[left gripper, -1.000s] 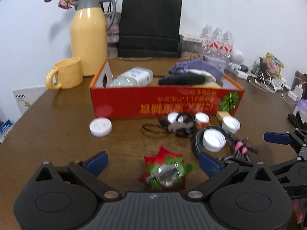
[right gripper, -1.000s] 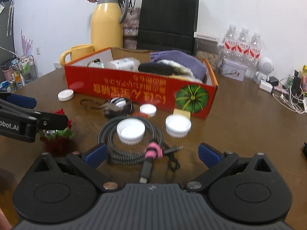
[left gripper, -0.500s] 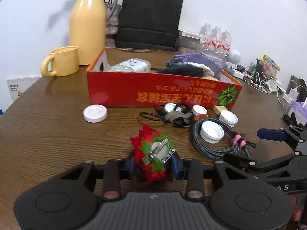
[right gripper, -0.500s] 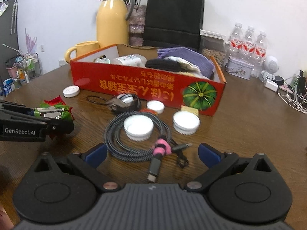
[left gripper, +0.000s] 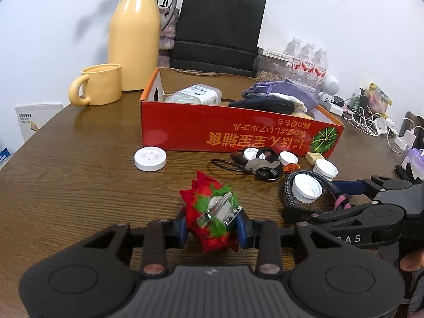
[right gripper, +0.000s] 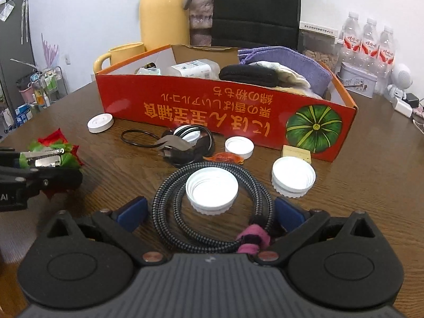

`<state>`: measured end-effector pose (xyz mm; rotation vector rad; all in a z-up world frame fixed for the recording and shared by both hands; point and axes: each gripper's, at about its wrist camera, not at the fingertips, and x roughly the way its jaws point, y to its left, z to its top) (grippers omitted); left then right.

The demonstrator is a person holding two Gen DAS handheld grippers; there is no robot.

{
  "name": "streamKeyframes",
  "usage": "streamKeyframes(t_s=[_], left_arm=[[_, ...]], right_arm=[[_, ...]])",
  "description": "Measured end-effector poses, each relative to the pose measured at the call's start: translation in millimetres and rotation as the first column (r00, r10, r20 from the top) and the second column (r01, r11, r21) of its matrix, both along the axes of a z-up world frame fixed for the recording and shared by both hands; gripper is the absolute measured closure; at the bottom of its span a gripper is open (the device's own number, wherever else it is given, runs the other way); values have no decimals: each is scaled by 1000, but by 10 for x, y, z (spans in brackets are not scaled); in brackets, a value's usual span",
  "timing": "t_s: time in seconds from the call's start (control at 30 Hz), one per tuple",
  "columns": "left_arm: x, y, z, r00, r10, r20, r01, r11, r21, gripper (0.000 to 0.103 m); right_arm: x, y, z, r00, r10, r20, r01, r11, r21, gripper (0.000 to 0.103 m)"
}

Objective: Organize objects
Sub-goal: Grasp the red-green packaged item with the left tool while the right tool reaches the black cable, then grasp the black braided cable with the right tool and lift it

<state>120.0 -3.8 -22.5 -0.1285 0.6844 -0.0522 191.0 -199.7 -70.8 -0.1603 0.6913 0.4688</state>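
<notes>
My left gripper [left gripper: 212,229] is shut on a red and green flower hair clip [left gripper: 212,212] with a metal clasp, held just above the brown table; the clip also shows in the right wrist view [right gripper: 54,151]. My right gripper [right gripper: 210,209] is open, its blue pads on either side of a coiled braided cable [right gripper: 212,212] with a pink tie. A white lid [right gripper: 211,193] lies inside the coil. The red cardboard box [left gripper: 238,135] stands behind, holding a wipes pack, a black pouch and purple cloth. The right gripper shows in the left wrist view at the right [left gripper: 357,188].
Several white lids [right gripper: 293,176], a black cord bundle [right gripper: 185,143], a small orange piece [right gripper: 225,157] and a beige block [right gripper: 296,153] lie before the box. A yellow mug [left gripper: 98,84], yellow thermos [left gripper: 133,31], black bag [left gripper: 220,29], water bottles and chargers stand behind.
My left gripper closed on the flower clip and lifted it slightly. My right gripper moved forward and down, so that its open fingers now flank the cable coil.
</notes>
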Motion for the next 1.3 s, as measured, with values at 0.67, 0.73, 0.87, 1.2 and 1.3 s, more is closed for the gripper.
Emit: streamKeyframes(t_s=[0.67, 0.73, 0.87, 1.2, 1.3], left_arm=[[-39, 19, 7, 1000, -3, 4, 3, 1000, -16, 70], [-46, 22, 22, 1000, -1, 10, 1, 1000, -17, 70], [-52, 34, 63, 1000, 2, 25, -1, 1000, -18, 70], [69, 47, 229, 998, 6, 66, -5, 1000, -13, 70], [150, 36, 313, 996, 4, 84, -3, 1000, -11, 70]], right_arm=[[-49, -24, 8, 1000, -16, 19, 15, 1000, 14, 10], [-81, -35, 12, 1000, -12, 21, 12, 1000, 19, 11], [-188, -63, 68, 998, -16, 64, 14, 999, 33, 11], [-223, -107, 305, 992, -20, 124, 13, 998, 56, 12], [-178, -119, 424, 989, -26, 147, 16, 998, 64, 12]])
